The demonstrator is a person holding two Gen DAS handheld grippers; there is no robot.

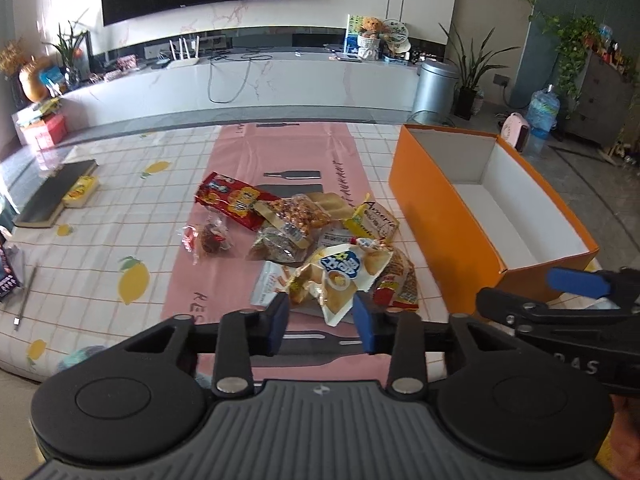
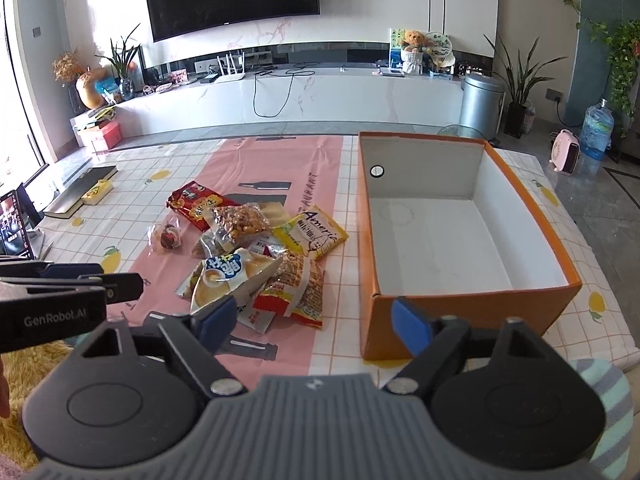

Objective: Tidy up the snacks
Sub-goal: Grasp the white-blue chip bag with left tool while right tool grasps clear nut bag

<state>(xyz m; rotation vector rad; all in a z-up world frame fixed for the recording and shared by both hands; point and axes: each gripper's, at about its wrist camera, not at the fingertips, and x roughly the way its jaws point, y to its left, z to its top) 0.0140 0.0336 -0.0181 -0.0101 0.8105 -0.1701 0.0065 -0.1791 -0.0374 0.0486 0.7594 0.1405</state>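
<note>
— Blue pads first, low in the left wrist view: your left gripper (image 1: 324, 322) has its fingers drawn partway in, a narrow gap between them, and nothing is pinched yet. The white puffy packet with the blue label (image 1: 340, 276) sits just beyond the tips, its lower corner dipping toward that gap.

— And the right one?

— Your right gripper (image 2: 318, 322) is spread wide, empty, in the bottom centre of its own view. The near wall of the orange box (image 2: 472, 304) fills the space behind its right finger; the snack pile (image 2: 256, 248) lies up and to the left of its left finger.

— So which hand takes the packet?

— Left, I'd say. The packet is dead ahead of it, while it lies off to the side of your right. Its long side runs roughly up and down the left view, so the fingers would close across the narrow way.

— Where does it go?

— The box is empty, at the right of both views, right of the pile.
</note>
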